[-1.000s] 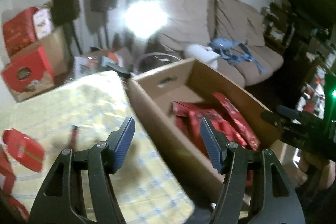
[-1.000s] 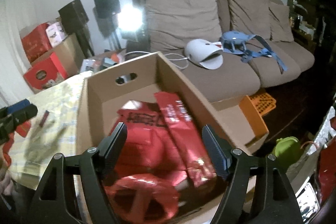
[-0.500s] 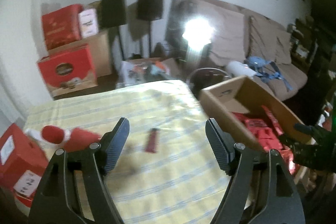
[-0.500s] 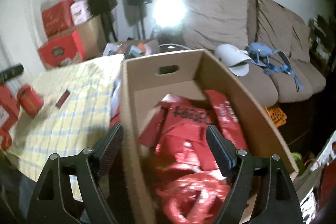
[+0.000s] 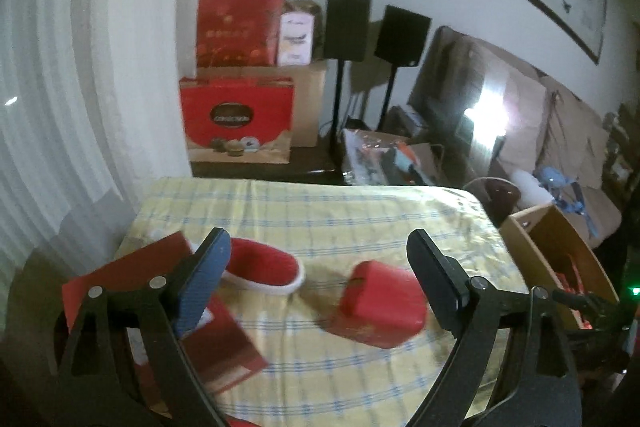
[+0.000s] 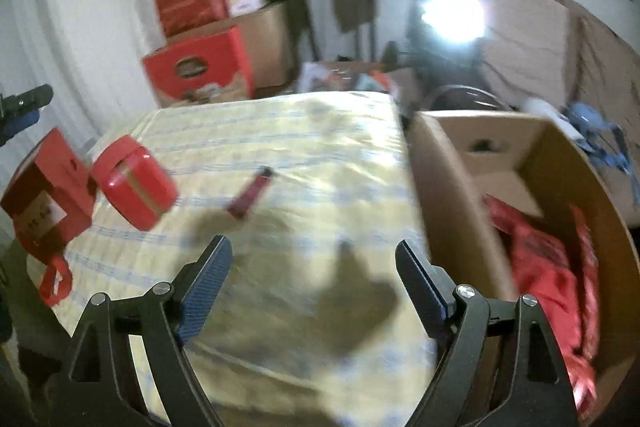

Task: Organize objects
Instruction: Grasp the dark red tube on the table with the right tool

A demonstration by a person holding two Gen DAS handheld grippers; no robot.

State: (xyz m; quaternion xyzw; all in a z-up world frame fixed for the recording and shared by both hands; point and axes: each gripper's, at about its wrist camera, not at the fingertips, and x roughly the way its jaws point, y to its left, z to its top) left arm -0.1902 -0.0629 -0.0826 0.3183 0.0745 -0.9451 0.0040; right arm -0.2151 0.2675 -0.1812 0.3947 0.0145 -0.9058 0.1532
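yellow checked cloth covers the desk [image 5: 360,211], with stacked red gift boxes [image 5: 236,115], two speakers on stands and a beige sofa [image 5: 560,123] behind it. i find my left gripper [image 5: 316,279] above the near side of the desk, its fingers [image 5: 204,275] spreading wider with nothing pinched between them. a red tin [image 5: 380,307] lies on its side on the cloth between them, untouched. a red slipper [image 5: 264,267] lies just left of the tin, beside a flat red box [image 5: 132,267] at the desk's left edge. my right gripper [image 6: 312,287] hangs over bare cloth, fingers also opening and empty. ahead of it lies a small dark red bar [image 6: 250,193]; i cannot tell what it is. a cardboard box [image 6: 452,187] stands against the desk's right edge, with red packets [image 6: 544,259] inside.
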